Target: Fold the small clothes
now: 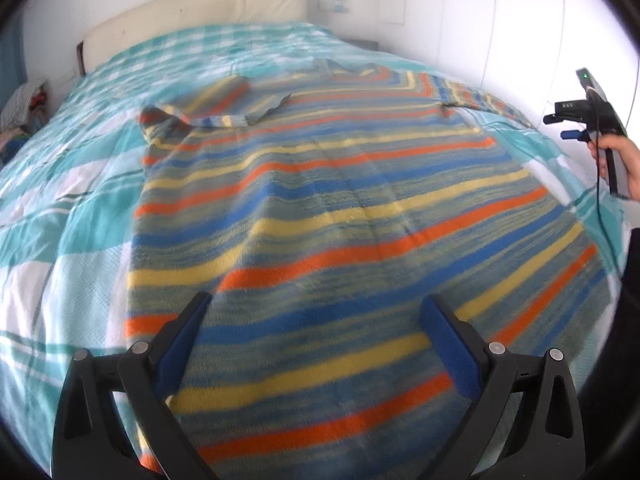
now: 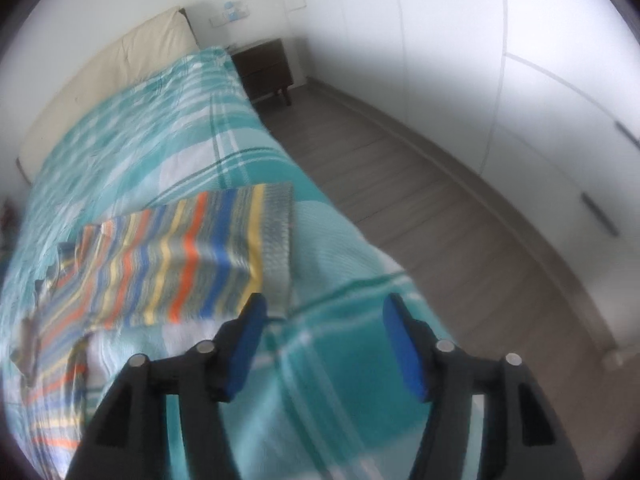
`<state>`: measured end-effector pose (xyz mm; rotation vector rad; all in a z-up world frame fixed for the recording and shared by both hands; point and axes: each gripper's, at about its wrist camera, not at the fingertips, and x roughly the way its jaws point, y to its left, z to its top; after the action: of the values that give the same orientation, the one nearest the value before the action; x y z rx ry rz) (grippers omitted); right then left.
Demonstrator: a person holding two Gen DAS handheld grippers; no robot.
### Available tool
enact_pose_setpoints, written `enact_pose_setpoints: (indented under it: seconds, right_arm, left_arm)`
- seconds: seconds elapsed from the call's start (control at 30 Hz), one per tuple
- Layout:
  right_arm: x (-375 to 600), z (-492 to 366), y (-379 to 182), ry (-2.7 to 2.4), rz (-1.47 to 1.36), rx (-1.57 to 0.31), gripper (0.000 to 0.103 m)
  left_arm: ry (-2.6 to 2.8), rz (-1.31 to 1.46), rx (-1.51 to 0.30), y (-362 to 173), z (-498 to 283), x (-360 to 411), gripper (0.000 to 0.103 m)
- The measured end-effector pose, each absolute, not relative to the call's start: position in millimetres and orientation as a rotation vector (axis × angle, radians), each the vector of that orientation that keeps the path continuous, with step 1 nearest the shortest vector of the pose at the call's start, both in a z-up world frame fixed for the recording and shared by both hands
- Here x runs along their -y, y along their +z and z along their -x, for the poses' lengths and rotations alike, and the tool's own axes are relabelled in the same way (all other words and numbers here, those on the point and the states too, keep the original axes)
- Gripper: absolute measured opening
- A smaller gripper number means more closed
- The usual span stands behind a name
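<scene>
My left gripper point(image 1: 316, 312) has its blue pads point(image 1: 450, 344) spread wide apart, clasping nothing, poised above the lower body of a striped knitted sweater point(image 1: 328, 200); whether the tips touch the knit cannot be told. My right gripper point(image 2: 324, 320) likewise has its jaws apart with nothing between them, only teal bedcover showing through the gap; its left pad point(image 2: 248, 340) sits just beside the grey ribbed cuff point(image 2: 278, 240) of the sweater's sleeve. The sweater, banded in orange, yellow, blue and grey-green, lies spread flat on the bed's teal-and-white checked cover point(image 1: 60, 220), hem toward me, neckline toward the cream padded headboard point(image 1: 192, 12); one sleeve is folded across near the shoulder, the other extends toward the bed's edge. In the left wrist view, my right hand point(image 1: 624, 164) holds its gripper handle off the bed's right side, a cable hanging below. Beyond the bed stand a dark bedside table point(image 2: 264, 68), grey wood flooring point(image 2: 400, 184) and white wardrobe doors point(image 2: 540, 100).
</scene>
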<state>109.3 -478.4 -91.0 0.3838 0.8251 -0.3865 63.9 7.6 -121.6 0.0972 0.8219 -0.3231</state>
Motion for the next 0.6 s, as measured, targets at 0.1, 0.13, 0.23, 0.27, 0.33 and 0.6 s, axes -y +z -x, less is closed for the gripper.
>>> enact_pose_setpoints:
  seconds: [0.1,0.13,0.23,0.27,0.33,0.6]
  right_arm:
    - [454.7,-70.3,-65.8,-0.342,-0.330,-0.774,0.062]
    - [441.1,-57.6,-58.1,-0.308,-0.302,-0.760,0.064]
    - [390.9,-30.4,-45.9,-0.186,-0.203,-0.749,0.070]
    - [373.8,-25.5,-45.6,-0.139,-0.178,-0.751,0.070]
    - [330.1,-11.7,-47.5,-0.005,-0.129,-0.759,0.070]
    - [187.5,20.1,-104.9,0.343,0.089,-0.835,0.070]
  left_arm:
    - [-0.384,-0.052,-0.817,-99.4,-46.7,-8.5,0.101]
    - [-0.409,-0.033,-0.812,-90.5,-40.2,-9.9,0.101]
    - [-0.482,0.012,-0.817,-65.1,-25.7,-15.4,0.101]
    - [-0.495,0.014,-0.818,-56.9,-22.7,-18.1,0.101]
    - [-0.509,0.001,-0.819,-39.0,-18.3,-25.9,0.101]
    - [-0.389,-0.114,-0.680,45.7,-70.6,-78.8,0.102]
